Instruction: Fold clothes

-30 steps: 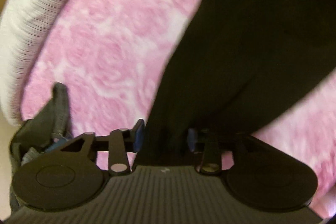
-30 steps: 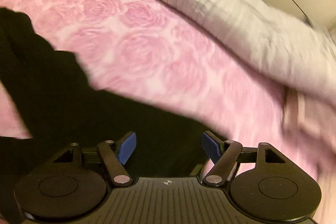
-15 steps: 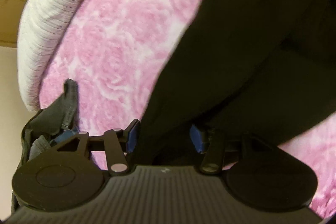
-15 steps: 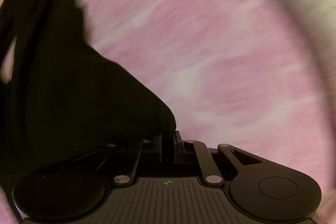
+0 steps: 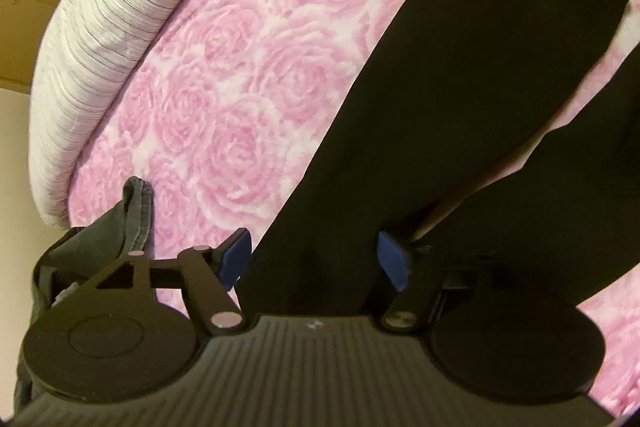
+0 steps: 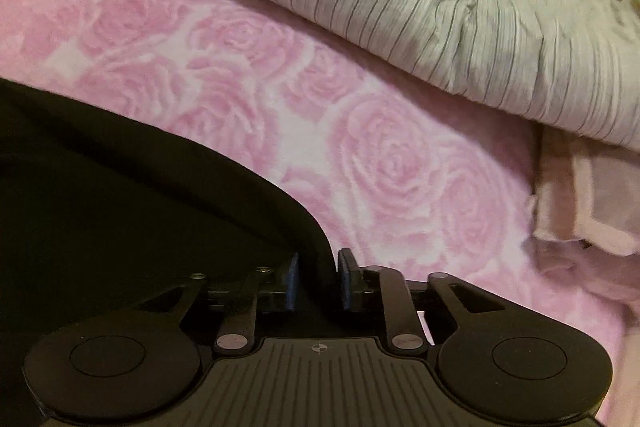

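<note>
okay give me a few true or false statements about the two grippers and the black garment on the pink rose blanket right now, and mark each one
1. The right gripper is shut on the black garment. True.
2. The left gripper is clamped tight. False: its jaws stand apart, with the garment between them.
3. The blanket is plain blue. False: it is pink with roses.
4. A striped pale cover lies beyond the blanket. True.

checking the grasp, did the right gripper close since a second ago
Yes. The right gripper had its jaws wide apart; now they pinch the black garment edge, with the pink rose blanket behind.
</note>
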A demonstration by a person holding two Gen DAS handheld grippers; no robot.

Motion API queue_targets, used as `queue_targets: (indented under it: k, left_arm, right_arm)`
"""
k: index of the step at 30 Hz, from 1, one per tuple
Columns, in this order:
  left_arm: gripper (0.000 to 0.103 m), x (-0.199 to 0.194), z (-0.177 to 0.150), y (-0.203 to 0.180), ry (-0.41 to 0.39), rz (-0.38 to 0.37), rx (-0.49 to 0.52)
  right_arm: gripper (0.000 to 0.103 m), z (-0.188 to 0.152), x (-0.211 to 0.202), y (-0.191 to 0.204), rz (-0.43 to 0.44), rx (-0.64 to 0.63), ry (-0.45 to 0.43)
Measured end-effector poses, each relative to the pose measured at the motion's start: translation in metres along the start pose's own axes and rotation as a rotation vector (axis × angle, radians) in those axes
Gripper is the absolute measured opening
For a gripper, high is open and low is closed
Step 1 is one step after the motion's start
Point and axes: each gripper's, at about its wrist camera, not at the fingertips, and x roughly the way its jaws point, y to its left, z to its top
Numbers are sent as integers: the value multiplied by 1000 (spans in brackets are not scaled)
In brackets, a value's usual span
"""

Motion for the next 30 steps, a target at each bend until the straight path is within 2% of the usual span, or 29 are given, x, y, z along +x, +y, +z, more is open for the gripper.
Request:
queue_targets:
  k: [4,6,9,11,13,19,23,25,26,29,30]
  left_arm:
    - [68,25,-9,24,-21,-51,2]
    - [68,42,-13,43,-34,-99,-28]
    - [68,60,-24,76,-54,-223,-135]
    - [68,59,-32,99,-100,-316,-206]
    - [68,58,-40,123,-136,-402,-292]
    - [68,70,-46,162,-159,-414,-368]
    - [62,70,-45,184,-248,-474,-472]
    - [62,69,-42,188,-268,-428,-488]
    - [62,70,-40,187,-268,-411,-481]
    - [58,83,-31,152,-154,-406,-289]
    - [53,87,-32,138,-111,-421,-224]
  right_arm:
    - [22,1,-4,22,-87,-55,37]
    - [16,0,-6,31,-134,-103,62]
    - [11,-3,-5,41,-188,-166,100]
    - [10,-5,-6,48,-234,-211,118]
    - [10,-6,-7,49,-243,-216,139]
    - [10,-3,-4,54,-267,-229,184]
    - [10,-1,-2,53,-270,-218,197]
    - [10,0,-1,55,-273,-229,204]
    - [10,0,0,55,-274,-235,204]
    - [10,1,2,55,-276,-228,207]
    - [10,1,2,55,-277,-222,208]
